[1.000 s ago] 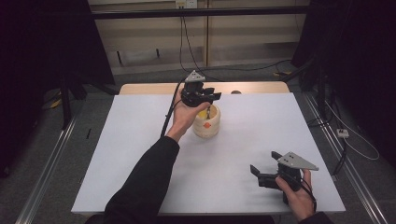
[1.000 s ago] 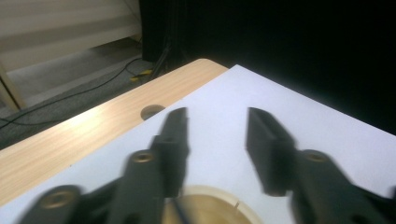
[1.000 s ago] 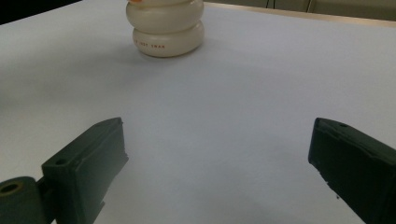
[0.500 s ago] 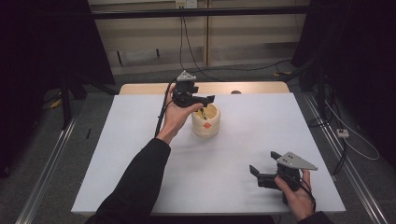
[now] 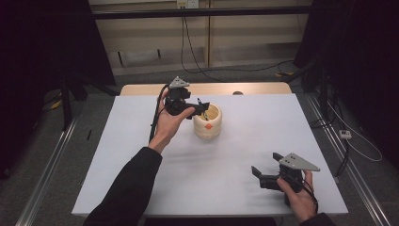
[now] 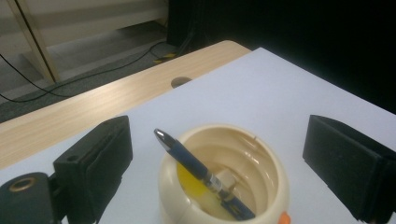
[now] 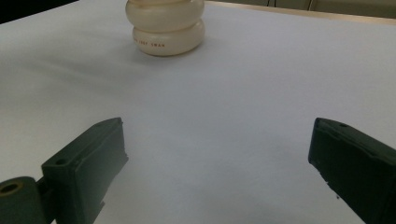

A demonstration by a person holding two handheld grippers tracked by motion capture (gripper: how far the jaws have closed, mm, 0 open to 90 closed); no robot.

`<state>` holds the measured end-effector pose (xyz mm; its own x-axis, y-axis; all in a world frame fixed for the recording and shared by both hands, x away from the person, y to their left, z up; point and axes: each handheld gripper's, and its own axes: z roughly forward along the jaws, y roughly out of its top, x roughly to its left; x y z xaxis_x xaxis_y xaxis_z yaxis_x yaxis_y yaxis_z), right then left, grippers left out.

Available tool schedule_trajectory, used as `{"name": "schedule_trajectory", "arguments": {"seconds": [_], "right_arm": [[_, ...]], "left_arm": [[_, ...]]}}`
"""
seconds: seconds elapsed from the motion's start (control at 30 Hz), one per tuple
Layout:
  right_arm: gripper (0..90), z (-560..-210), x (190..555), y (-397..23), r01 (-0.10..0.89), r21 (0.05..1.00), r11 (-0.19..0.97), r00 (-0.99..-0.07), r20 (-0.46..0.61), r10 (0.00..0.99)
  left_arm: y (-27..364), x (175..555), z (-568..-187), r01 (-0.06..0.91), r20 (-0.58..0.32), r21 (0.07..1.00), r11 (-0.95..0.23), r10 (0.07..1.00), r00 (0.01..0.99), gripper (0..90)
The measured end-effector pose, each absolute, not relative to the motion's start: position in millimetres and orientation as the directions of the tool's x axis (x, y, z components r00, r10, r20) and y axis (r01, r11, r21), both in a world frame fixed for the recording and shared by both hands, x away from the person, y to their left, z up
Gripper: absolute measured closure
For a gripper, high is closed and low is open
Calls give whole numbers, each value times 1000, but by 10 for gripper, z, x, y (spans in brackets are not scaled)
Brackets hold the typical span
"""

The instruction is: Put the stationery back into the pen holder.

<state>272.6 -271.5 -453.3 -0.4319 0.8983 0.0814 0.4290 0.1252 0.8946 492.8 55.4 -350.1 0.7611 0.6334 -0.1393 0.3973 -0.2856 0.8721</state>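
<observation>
Pen [image 6: 201,173] leans inside the cream cup [image 6: 271,186], between the left tongs' [image 6: 224,163] wide jaws; right tongs [image 7: 219,172] gape well apart.

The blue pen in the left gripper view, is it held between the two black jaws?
No, the blue pen leans inside the cream pot, and the left gripper stands wide open on either side, touching neither.

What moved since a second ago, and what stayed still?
The left gripper drew back from above the cream cup toward the table's left side, jaws open. The blue pen leans inside the cup. The right gripper and the cup stayed put.
</observation>
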Motion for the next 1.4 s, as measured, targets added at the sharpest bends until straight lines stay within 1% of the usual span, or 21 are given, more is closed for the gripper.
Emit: {"name": "schedule_trajectory", "arguments": {"seconds": [0.2, 0.53, 0.67, 0.8, 1.17, 1.4], "right_arm": [[39, -4534, 2733, -2717, 433, 893, 124, -427, 82, 900], [39, -4525, 2727, -2703, 429, 894, 128, -425, 75, 902], [39, -4526, 2724, -2705, 430, 894, 129, -424, 74, 902], [39, -4524, 2722, -2705, 429, 894, 128, -423, 74, 903], [39, -4524, 2719, -2698, 429, 893, 132, -426, 72, 902], [39, -4525, 2721, -2697, 429, 893, 133, -426, 71, 902]], "left_arm": [[594, 4807, -3483, 382, -134, 876, -294, 613, 779, 83], [751, 4551, -3431, 333, -93, 889, -315, 589, 803, 58], [832, 4468, -3458, 337, -94, 885, -320, 585, 805, 57], [933, 4382, -3539, 379, -135, 873, -308, 594, 793, 56], [1164, 4143, -3710, 402, -111, 852, -336, 634, 765, 61], [1317, 3993, -3756, 390, -89, 850, -355, 632, 770, 61]]}}
